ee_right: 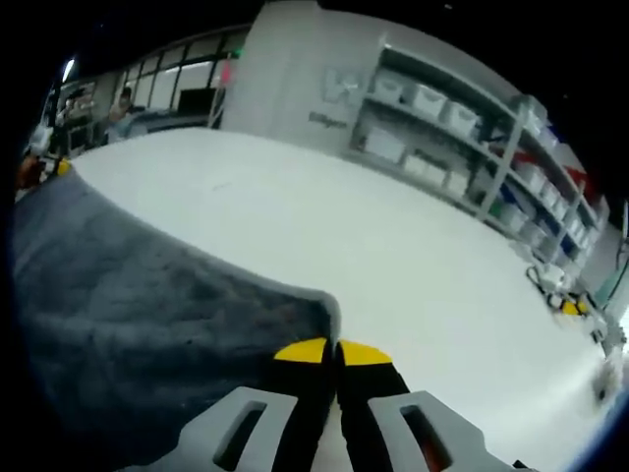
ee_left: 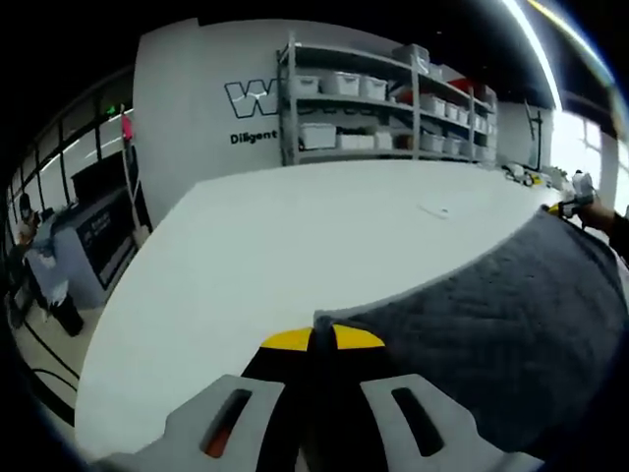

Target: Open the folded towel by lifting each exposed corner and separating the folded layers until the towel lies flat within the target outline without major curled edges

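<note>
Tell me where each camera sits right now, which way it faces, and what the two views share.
Left gripper view: rides the left gripper, looking along its closed yellow-tipped jaws, pinched on a corner of the grey towel, across the white table toward storage shelves; the other gripper's yellow tip shows at far right.
Right gripper view: rides the right gripper, jaws closed on another towel corner, facing across the table to the shelves.
Shared: towel, table, shelves.
</note>
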The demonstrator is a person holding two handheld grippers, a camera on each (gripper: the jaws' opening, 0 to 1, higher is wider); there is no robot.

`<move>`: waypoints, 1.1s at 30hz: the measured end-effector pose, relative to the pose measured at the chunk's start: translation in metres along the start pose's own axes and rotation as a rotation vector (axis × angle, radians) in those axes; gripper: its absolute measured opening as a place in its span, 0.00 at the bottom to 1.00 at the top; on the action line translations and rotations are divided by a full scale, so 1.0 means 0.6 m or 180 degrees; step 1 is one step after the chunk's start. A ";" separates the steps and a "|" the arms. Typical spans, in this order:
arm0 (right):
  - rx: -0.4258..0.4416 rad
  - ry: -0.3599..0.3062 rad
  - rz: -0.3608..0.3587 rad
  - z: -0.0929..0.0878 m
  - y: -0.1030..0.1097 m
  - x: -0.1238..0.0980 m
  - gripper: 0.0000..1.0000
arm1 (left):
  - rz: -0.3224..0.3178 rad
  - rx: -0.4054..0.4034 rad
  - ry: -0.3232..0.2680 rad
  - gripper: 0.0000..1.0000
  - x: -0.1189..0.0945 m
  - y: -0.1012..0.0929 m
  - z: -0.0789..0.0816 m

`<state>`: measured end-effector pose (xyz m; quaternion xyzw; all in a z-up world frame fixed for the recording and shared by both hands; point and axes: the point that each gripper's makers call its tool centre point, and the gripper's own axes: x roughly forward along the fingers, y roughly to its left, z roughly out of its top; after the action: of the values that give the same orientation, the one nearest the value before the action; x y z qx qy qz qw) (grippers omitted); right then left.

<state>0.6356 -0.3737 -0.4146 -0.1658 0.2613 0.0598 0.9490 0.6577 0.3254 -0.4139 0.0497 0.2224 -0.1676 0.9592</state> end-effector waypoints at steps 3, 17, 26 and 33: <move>-0.0036 0.0012 -0.0010 0.003 -0.003 0.006 0.00 | 0.0006 0.0008 -0.0020 0.04 0.005 -0.001 0.004; 0.0024 -0.0025 -0.0073 0.008 -0.008 0.017 0.00 | 0.0030 0.0153 -0.0048 0.03 0.029 -0.001 0.015; 0.0093 -0.0019 -0.0068 0.010 -0.010 0.020 0.00 | 0.0011 0.0134 -0.0059 0.03 0.034 -0.002 0.017; -0.0210 -0.0062 -0.0302 0.016 -0.027 0.019 0.11 | 0.0294 0.0163 -0.0073 0.17 0.032 0.020 0.018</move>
<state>0.6533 -0.3854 -0.4083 -0.2086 0.2419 0.0250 0.9473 0.6824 0.3289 -0.4123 0.0825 0.2045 -0.1294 0.9668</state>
